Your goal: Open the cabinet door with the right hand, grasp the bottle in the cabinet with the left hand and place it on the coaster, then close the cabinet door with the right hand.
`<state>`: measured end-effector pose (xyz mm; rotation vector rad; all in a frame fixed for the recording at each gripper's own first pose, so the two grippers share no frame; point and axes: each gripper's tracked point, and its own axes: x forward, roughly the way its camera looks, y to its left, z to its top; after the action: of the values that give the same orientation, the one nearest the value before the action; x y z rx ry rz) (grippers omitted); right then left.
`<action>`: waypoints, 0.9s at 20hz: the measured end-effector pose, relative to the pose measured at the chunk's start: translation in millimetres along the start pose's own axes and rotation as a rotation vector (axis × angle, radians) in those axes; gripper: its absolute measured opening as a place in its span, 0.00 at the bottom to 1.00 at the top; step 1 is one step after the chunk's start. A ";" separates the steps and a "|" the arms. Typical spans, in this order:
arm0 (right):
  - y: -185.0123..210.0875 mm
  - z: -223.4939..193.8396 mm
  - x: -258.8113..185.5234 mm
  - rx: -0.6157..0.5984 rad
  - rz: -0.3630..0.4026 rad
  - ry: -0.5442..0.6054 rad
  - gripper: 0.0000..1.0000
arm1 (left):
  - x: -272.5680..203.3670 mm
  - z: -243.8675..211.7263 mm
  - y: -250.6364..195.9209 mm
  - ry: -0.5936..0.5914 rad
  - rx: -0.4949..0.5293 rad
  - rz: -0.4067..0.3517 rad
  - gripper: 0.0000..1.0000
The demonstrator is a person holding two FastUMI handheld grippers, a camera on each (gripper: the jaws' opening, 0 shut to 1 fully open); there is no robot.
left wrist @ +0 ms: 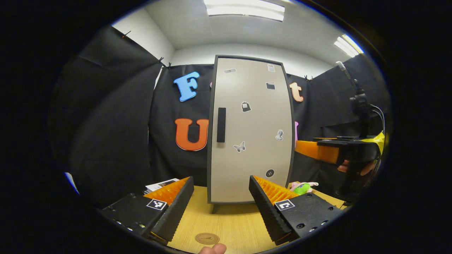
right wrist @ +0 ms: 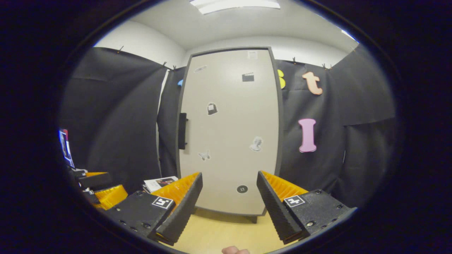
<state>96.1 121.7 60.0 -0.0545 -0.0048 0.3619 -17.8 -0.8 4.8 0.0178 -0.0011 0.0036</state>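
Observation:
The cabinet [left wrist: 250, 141] stands upright on the wooden table [left wrist: 229, 222], its beige door [right wrist: 229, 130] closed. A black vertical handle [left wrist: 221, 124] sits on the door's left edge, also seen as the handle [right wrist: 182, 131] in the right gripper view. The bottle is hidden behind the door. A round brown coaster [left wrist: 207, 238] lies on the table just in front of my left gripper [left wrist: 221, 208], which is open with nothing in it. My right gripper [right wrist: 229, 208] is also open, facing the door's lower middle a short way off. It hangs in the air as the right gripper [left wrist: 300, 147] beside the cabinet.
A booklet [left wrist: 160, 184] lies left of the cabinet's base, and a green and pink toy [left wrist: 303, 188] lies to its right. A hand [left wrist: 353, 167] holds the right gripper. The left gripper [right wrist: 113, 187] shows low at the left of the right gripper view.

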 end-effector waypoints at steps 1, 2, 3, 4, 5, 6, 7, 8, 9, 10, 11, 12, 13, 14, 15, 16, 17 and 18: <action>14.7 4.5 17.3 0.006 0.035 -0.002 0.99 | -1.1 -0.7 0.8 0.003 -0.001 -0.003 0.95; 27.0 7.9 33.8 0.009 0.063 0.004 0.99 | -2.5 -0.5 1.0 0.005 0.001 -0.005 0.95; 38.5 9.3 51.7 0.007 0.085 0.016 0.99 | -4.8 -0.1 2.3 0.006 0.003 -0.003 0.95; 48.1 11.3 69.1 0.002 0.100 0.024 0.99 | -5.8 0.3 3.9 0.006 0.003 -0.001 0.95; 57.3 12.3 86.4 -0.006 0.109 0.030 0.95 | -6.7 -0.8 5.3 0.006 0.002 0.000 0.95; 64.3 13.0 102.0 -0.012 0.110 0.039 0.95 | -7.8 -1.0 7.2 0.006 0.001 0.003 0.95; 74.2 13.6 115.9 -0.018 0.121 0.044 0.95 | -8.6 -1.4 9.3 0.005 0.001 0.006 0.95; 83.9 15.2 129.8 -0.023 0.133 0.044 0.99 | -8.8 -1.8 11.9 0.004 0.001 0.010 0.95; 91.4 16.3 142.4 -0.026 0.135 0.050 0.99 | -8.9 -2.2 14.9 0.006 0.001 0.013 0.95; 98.6 16.2 154.4 -0.026 0.135 0.062 0.94 | -9.4 -3.8 17.7 0.009 0.000 0.016 0.95; 106.5 16.6 167.3 -0.021 0.134 0.073 0.95 | -10.8 -4.1 19.9 0.012 -0.001 0.019 0.95; 113.9 17.8 178.1 -0.020 0.139 0.080 0.95 | -11.7 -4.9 22.1 0.014 0.002 0.022 0.95; 120.6 19.8 188.3 -0.020 0.142 0.082 0.94 | -12.2 -4.4 24.6 0.015 0.006 0.027 0.95; 126.4 21.2 198.3 -0.022 0.146 0.081 0.94 | -12.4 -4.9 26.7 0.016 0.011 0.030 0.95; 128.3 21.7 206.6 -0.023 0.138 0.080 0.99 | -12.3 -5.8 29.2 0.018 0.014 0.033 0.95; 130.6 22.6 214.1 -0.021 0.133 0.081 0.95 | -12.1 -6.3 30.5 0.021 0.014 0.035 0.95; 132.8 22.7 220.4 -0.015 0.128 0.081 0.98 | -11.9 -7.0 31.9 0.024 0.013 0.036 0.95; 134.4 23.3 227.0 -0.004 0.125 0.084 0.92 | -12.2 -7.0 33.8 0.026 0.012 0.040 0.95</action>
<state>260.5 328.8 74.8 -0.0741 0.0810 0.4846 -30.1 33.1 -1.5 0.0294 0.0249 0.0437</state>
